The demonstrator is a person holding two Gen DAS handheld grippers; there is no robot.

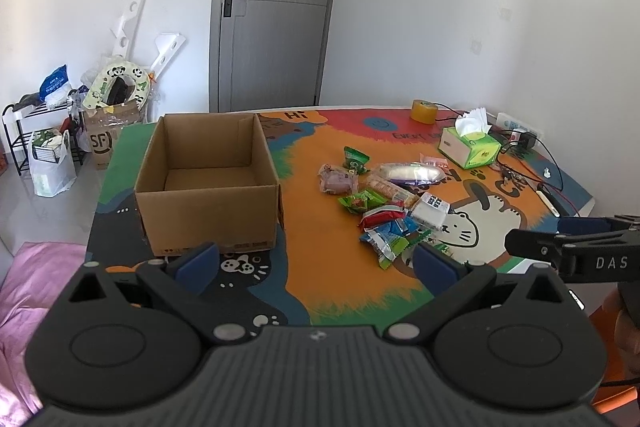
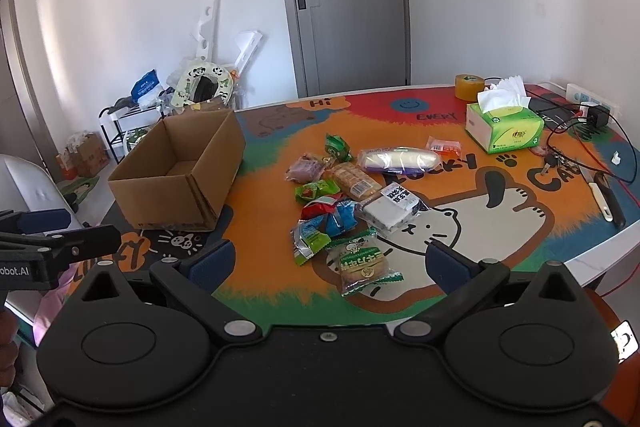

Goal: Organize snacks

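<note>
An open, empty cardboard box [image 1: 208,183] [image 2: 180,171] stands on the left part of the colourful table mat. To its right lies a loose pile of wrapped snacks [image 1: 384,203] [image 2: 344,195]: green, red, blue and white packets and a long clear-wrapped roll [image 2: 398,159]. A green-and-white biscuit packet [image 2: 366,265] lies nearest, just ahead of my right gripper [image 2: 332,261], which is open and holds nothing. My left gripper [image 1: 316,263] is open too, hovering over the near table edge between box and pile. Each gripper shows at the edge of the other's view.
A green tissue box [image 2: 504,127], a tape roll [image 2: 469,87], a power strip with cables [image 2: 588,103], keys and a white-handled tool [image 2: 602,199] sit at the right of the table. A shelf, bags and boxes [image 1: 52,147] stand on the floor at the left.
</note>
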